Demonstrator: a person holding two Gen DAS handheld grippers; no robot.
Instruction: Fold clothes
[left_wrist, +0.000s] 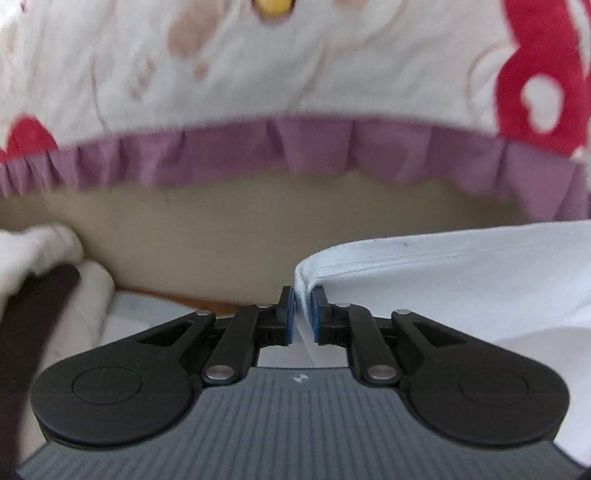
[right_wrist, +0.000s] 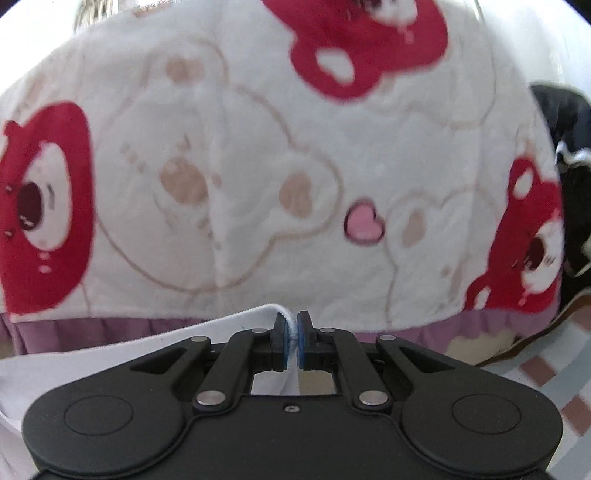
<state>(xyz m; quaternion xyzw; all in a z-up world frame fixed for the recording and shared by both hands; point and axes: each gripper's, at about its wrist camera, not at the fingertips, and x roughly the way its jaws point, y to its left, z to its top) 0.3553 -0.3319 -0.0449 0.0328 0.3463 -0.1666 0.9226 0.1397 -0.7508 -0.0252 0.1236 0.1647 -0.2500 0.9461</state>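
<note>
two grippers each held one white garment (left_wrist: 461, 295) by its hemmed edge. the left gripper (left_wrist: 303, 314) had its blue pads (left_wrist: 290, 314) pressed on a fold of the white cloth; from there the hem ran toward 2 o'clock and the cloth spread to 3 o'clock. the right gripper (right_wrist: 293, 341) was clamped on a thick rolled edge of the same white garment (right_wrist: 110, 354), which stretched away to 9 o'clock. so its long axis lay left to right between the two grippers. beyond both, at 12 o'clock, hung a white blanket (right_wrist: 240, 147) with red bears and a purple ruffle (left_wrist: 295, 155) along its lower edge. under the ruffle, in the left view, was a tan surface (left_wrist: 221, 229). a checked floor (right_wrist: 554, 376) showed at 4 o'clock.
</note>
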